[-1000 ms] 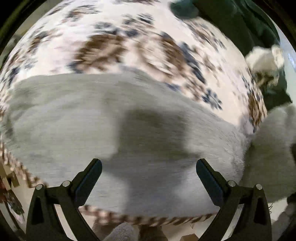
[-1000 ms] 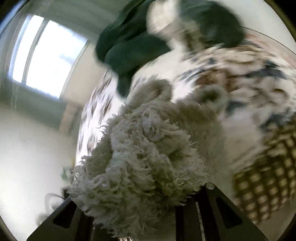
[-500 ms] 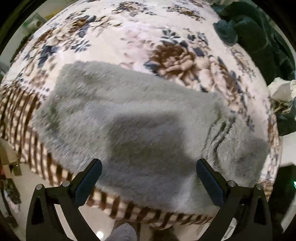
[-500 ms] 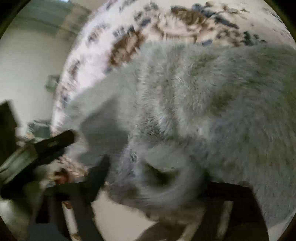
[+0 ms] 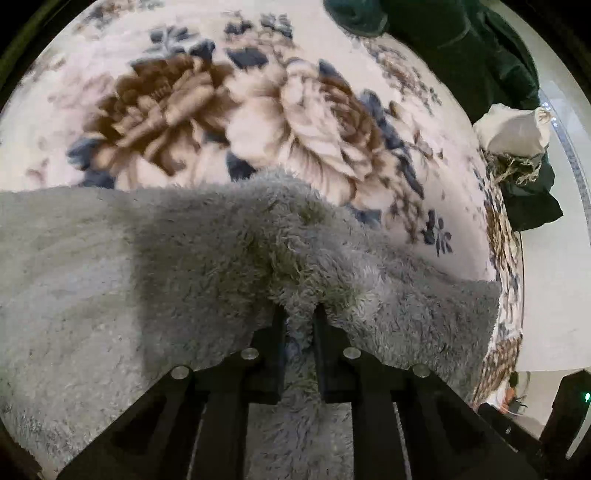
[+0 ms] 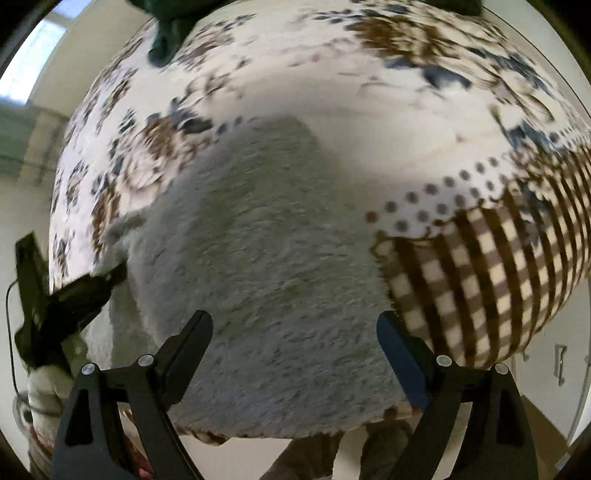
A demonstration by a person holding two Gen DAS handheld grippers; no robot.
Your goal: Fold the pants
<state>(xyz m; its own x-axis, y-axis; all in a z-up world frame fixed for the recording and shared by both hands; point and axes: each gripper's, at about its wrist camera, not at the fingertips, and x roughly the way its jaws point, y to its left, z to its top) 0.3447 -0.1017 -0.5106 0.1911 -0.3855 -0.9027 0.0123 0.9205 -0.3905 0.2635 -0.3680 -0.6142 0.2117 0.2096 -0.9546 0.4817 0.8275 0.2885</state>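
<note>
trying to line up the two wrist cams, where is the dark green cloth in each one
Left wrist view: the dark green cloth is heaped at the top right, running down the right edge of the bed.
Right wrist view: the same cloth shows only as a corner at the top left.
Shared landmark: the floral blanket, with the grey fleece pants lying on it in both.

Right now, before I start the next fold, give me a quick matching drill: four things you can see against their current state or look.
Things:
1. left claw
2. right claw
3. grey fluffy pants
4. blanket

States:
A. open, holding nothing
B. floral print, checked border
C. shut on fabric
D. spread flat on the bed

Pairs: 1-C, 2-A, 3-D, 4-B
</note>
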